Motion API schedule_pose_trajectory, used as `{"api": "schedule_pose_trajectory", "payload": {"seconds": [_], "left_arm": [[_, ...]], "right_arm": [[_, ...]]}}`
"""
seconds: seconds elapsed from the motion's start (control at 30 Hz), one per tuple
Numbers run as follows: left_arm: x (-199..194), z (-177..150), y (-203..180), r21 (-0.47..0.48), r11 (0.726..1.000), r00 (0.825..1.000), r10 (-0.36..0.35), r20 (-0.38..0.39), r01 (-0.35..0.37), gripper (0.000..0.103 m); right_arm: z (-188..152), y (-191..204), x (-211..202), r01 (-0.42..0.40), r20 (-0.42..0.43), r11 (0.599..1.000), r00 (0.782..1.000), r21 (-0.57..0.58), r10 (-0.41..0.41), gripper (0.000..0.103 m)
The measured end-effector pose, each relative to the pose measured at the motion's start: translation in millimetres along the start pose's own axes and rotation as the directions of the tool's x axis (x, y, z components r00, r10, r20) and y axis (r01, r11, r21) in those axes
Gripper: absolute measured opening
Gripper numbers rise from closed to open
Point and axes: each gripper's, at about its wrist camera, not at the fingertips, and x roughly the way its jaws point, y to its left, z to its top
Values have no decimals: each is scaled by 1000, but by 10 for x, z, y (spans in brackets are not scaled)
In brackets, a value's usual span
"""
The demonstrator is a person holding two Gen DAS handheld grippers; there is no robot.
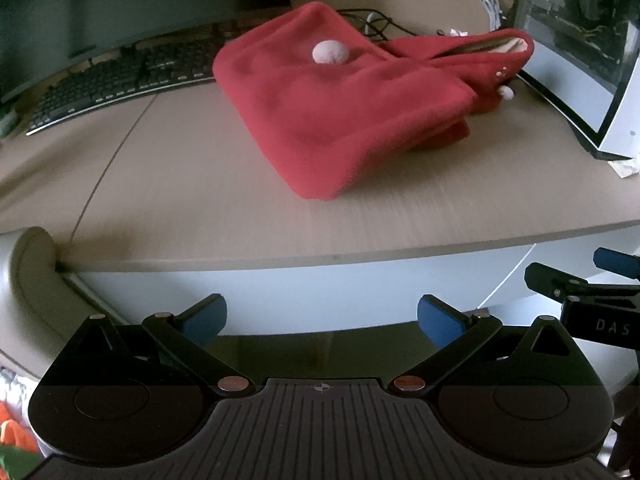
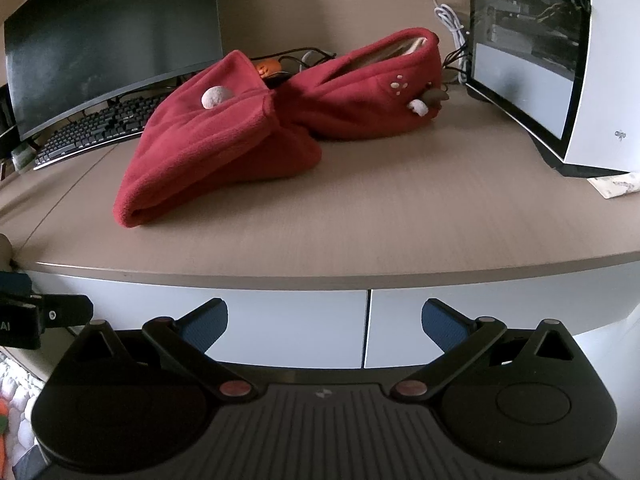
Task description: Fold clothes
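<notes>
A red fleece garment (image 1: 340,108) lies folded in a thick bundle on the beige desk (image 1: 200,184), with a pale pompom (image 1: 330,52) on top and a hood part at its right. It also shows in the right wrist view (image 2: 224,140). My left gripper (image 1: 322,318) is open and empty, held off the desk's front edge, well short of the garment. My right gripper (image 2: 325,322) is open and empty, also below and in front of the desk edge. The right gripper shows at the right edge of the left wrist view (image 1: 580,284).
A black keyboard (image 1: 120,76) and a dark monitor (image 2: 108,40) stand at the back left. A white computer case (image 2: 560,60) with a glass side stands at the right, with cables (image 2: 448,20) behind the garment. A paper scrap (image 2: 616,184) lies by the case.
</notes>
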Motion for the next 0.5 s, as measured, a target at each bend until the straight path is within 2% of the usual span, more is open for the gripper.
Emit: {"api": "schedule_pose_trajectory", "payload": {"seconds": [0.5], "left_arm": [[93,105,-108,36,999,1000,10,14,-11,103]], "right_arm": [[147,-184,41,21,17,1000,1000,17,-21,103]]}}
